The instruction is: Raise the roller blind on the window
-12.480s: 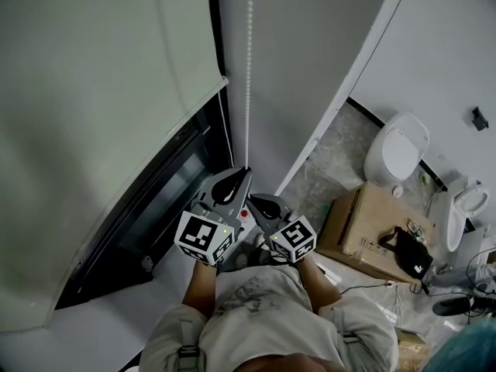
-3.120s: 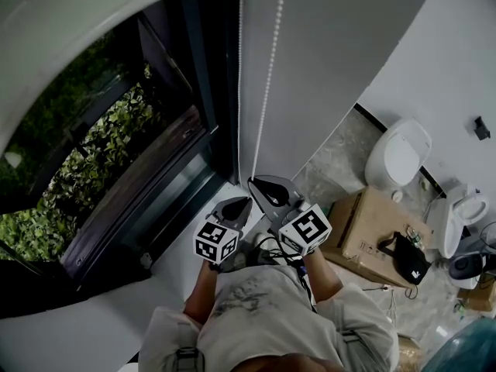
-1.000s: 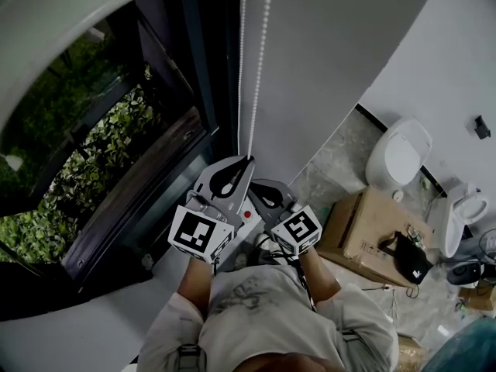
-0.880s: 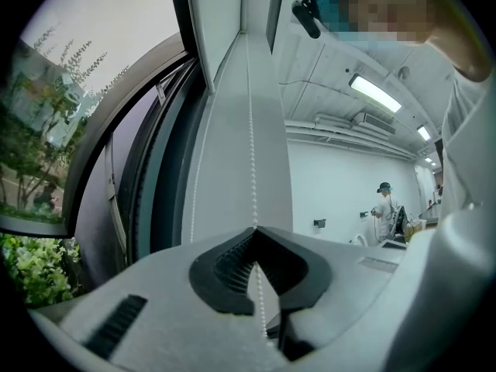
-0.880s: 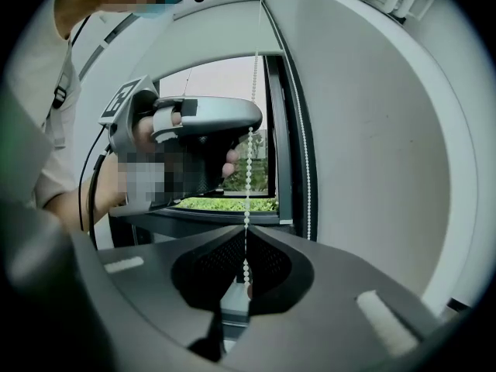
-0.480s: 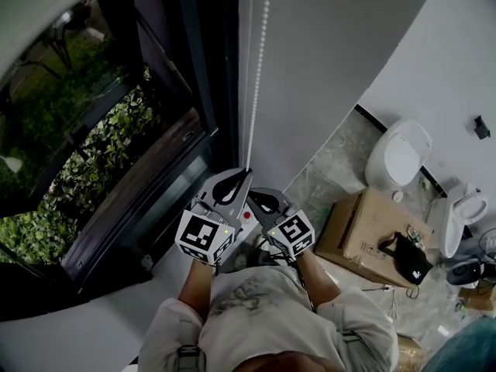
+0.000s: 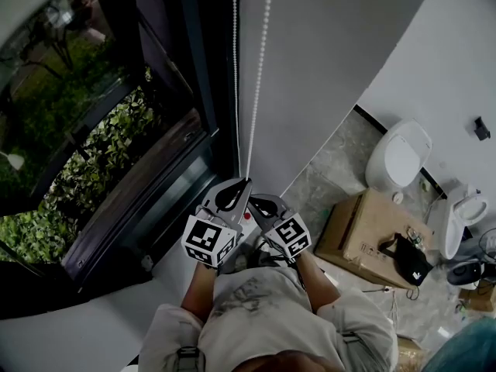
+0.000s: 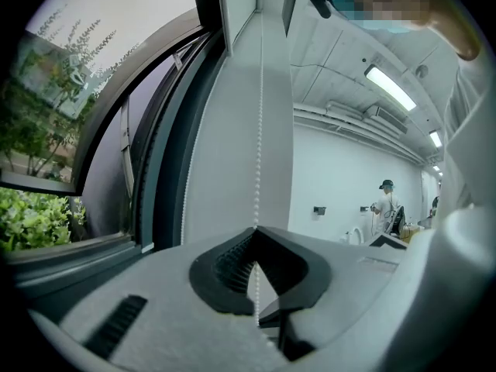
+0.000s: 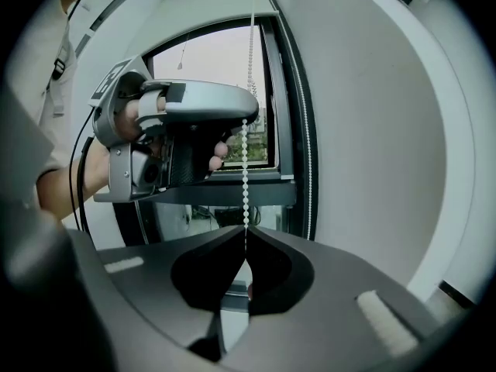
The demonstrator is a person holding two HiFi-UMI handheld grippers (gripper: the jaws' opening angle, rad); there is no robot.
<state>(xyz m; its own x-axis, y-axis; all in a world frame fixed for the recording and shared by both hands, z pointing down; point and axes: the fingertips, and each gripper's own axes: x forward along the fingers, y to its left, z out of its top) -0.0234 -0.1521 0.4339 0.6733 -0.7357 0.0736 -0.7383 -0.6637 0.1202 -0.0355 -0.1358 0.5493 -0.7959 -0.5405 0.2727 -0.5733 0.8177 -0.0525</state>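
Pinching chain (image 8: pixel 257 153), left tongs (image 8: pixel 256 229), seemingly right tongs (image 9: pixel 246 240)

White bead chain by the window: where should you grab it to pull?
Pinch the white bead chain low on its hanging strand, coming from the room side, jaws across it. It is thin and vertical, so the beads catch in a sideways pinch. The left gripper and right gripper hold it so.

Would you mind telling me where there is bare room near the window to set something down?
The white ledge below the window frame is bare. So is the floor strip between wall and cardboard box. Beyond the box, toilets crowd the floor.
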